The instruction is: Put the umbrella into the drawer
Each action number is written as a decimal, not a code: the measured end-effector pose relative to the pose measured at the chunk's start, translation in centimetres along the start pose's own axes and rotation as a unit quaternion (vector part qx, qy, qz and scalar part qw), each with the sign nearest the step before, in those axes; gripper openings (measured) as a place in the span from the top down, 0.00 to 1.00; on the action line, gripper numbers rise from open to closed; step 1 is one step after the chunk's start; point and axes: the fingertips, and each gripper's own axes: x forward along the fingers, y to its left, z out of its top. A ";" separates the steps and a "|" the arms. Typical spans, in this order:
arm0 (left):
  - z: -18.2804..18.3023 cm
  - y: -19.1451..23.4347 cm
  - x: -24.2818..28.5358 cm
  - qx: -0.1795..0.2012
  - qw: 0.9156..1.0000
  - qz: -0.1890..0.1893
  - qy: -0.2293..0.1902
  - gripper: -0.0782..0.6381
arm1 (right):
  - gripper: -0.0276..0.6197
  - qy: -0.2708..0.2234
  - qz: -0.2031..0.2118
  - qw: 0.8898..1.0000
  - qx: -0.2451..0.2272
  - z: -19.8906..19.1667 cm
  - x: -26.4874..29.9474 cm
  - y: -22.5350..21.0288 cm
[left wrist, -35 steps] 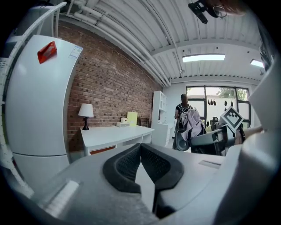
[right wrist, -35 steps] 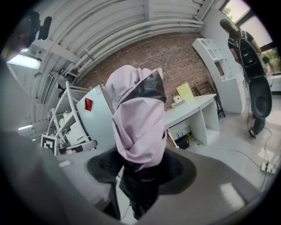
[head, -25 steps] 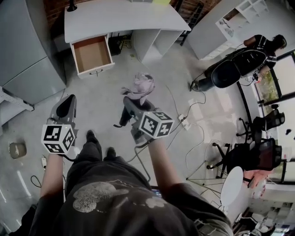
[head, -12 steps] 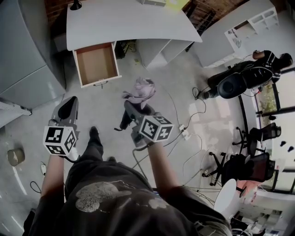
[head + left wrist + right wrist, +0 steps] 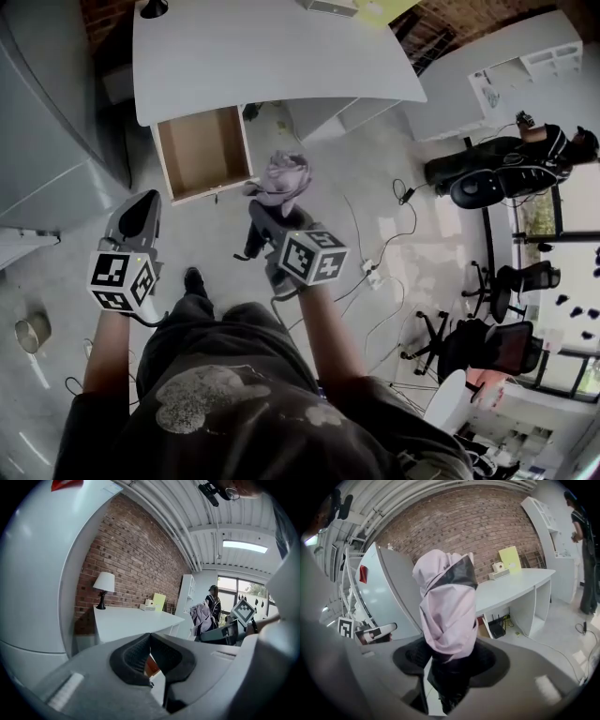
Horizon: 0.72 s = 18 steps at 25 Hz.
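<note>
A folded pink umbrella (image 5: 284, 177) with a black handle stands upright in my right gripper (image 5: 268, 218), which is shut on its lower part. In the right gripper view the umbrella (image 5: 447, 606) fills the middle and the pads of the right gripper (image 5: 450, 659) press on its dark handle. The open drawer (image 5: 202, 150), brown inside and with nothing in it, juts from the white desk (image 5: 272, 47) just left of the umbrella. My left gripper (image 5: 140, 214) hangs below the drawer's front; in its own view the left gripper (image 5: 150, 643) is shut with nothing in it.
A big grey cabinet (image 5: 47, 122) stands left of the desk. Cables and a power strip (image 5: 373, 273) lie on the floor at right. Office chairs (image 5: 487, 187) and a person (image 5: 553, 141) are further right. A lamp (image 5: 103, 588) stands on the desk's far end.
Both grippers have moved toward the desk, the right one carrying the umbrella. The drawer now lies close beside the umbrella's top. Neither gripper's jaws have changed.
</note>
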 end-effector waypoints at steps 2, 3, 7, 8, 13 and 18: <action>-0.2 1.0 0.7 -0.007 1.000 0.006 0.004 0.88 | 0.60 0.013 0.002 1.000 -0.009 0.3 1.4 -0.1; -0.3 1.4 1.0 -0.011 1.000 0.011 0.007 0.88 | 0.60 0.020 0.005 1.000 -0.013 0.4 2.0 -0.1; -0.8 2.8 2.2 -0.015 0.999 0.028 0.015 0.88 | 0.60 0.043 0.021 0.998 -0.030 0.7 5.2 -0.6; -1.0 3.2 2.5 -0.017 0.999 0.035 0.016 0.88 | 0.60 0.049 0.028 0.998 -0.034 0.8 6.1 -0.7; -1.6 4.8 3.0 -0.033 0.994 0.100 0.020 0.88 | 0.60 0.084 0.071 0.992 -0.069 1.4 10.6 -1.9; -2.3 5.4 3.9 -0.051 0.982 0.179 0.031 0.88 | 0.60 0.129 0.136 0.977 -0.101 2.0 14.4 -3.1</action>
